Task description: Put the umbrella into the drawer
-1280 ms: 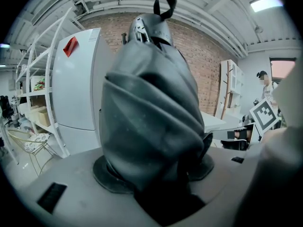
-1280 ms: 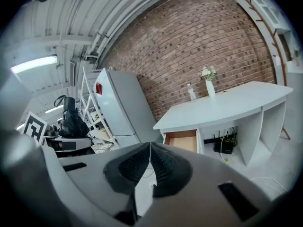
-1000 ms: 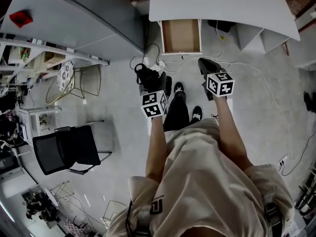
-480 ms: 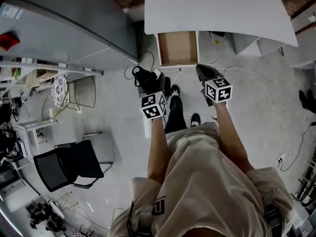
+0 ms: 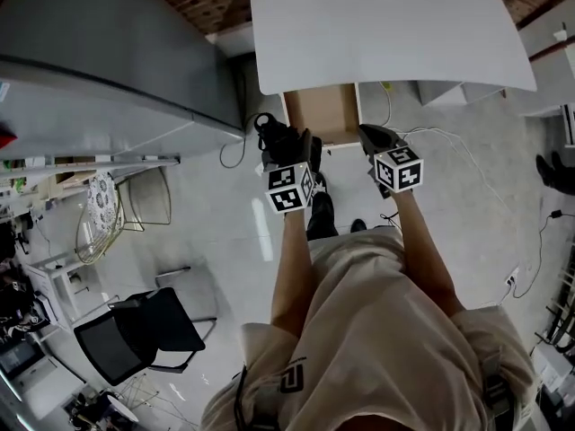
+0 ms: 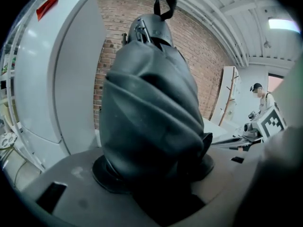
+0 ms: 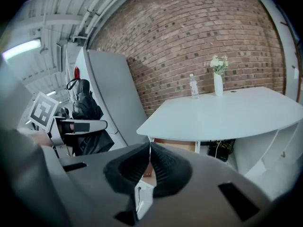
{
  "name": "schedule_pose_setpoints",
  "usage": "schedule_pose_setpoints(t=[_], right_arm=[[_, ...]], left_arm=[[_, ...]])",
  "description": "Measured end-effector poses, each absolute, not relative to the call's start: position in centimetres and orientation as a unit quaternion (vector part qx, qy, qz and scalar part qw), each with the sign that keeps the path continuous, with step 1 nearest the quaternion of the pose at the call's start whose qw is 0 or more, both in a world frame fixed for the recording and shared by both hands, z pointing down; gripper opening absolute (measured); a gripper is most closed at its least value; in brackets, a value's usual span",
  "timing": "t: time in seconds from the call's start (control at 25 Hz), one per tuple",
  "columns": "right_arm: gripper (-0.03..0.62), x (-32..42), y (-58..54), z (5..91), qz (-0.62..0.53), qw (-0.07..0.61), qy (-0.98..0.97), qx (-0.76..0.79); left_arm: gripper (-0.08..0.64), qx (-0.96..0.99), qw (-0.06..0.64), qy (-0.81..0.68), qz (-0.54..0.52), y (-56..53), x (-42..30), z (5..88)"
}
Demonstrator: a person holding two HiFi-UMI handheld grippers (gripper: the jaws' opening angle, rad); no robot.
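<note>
A folded black umbrella [image 5: 277,139] with a wrist strap is clamped in my left gripper [image 5: 282,151]. It fills the left gripper view [image 6: 151,103], standing up between the pads. The open wooden drawer [image 5: 323,113] hangs under the front edge of the white table [image 5: 386,25], just ahead of both grippers. My right gripper [image 5: 374,137] is level with the drawer's right corner, shut and empty [image 7: 149,167]. In the right gripper view, the drawer [image 7: 176,145] shows under the table [image 7: 222,112], and the umbrella [image 7: 84,109] is at the left.
A large grey cabinet [image 5: 108,52] stands to the left of the table. Cables [image 5: 449,137] run over the floor under the table. A black chair [image 5: 135,339] and a wire stool [image 5: 99,218] stand behind at the left. A bottle [image 7: 193,92] and a vase [image 7: 218,82] are on the table.
The person has walked toward the table. Both grippers, the left still holding the umbrella, have come up to the drawer's front.
</note>
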State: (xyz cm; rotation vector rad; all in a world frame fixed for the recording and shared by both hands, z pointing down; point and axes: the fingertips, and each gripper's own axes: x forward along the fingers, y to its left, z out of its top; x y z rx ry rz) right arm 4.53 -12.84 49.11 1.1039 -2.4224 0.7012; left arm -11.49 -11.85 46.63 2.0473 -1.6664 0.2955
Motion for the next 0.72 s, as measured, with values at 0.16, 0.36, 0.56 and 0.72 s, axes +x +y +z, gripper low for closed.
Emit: schedule_pose_setpoints(t=[0.16,0.36,0.56,0.72], right_arm=[[0.067,3.2,-15.6,49.8,0.258,0.189,-0.854,0.411],[0.067,1.7,-18.7,50.7,0.278,0.172,-0.836,0.441],[0.067,1.8,-20.7,52.3,0.3,0.155,-0.81,0.479],[0.069,2.4,-19.5,53.9,0.247,0.226,-0.806,0.488]], left_arm=[[0.245,0.764,0.236,-0.59,0.116,-15.5,-12.5,46.7],[0.245,0.787,0.234,-0.556,0.132,-19.1,-13.3,47.8],[0.245,0.812,0.252,-0.504,0.151,-20.5,-12.2,51.2],[0.245,0.835,0.263,-0.447,0.185,-18.9,-10.0,54.1]])
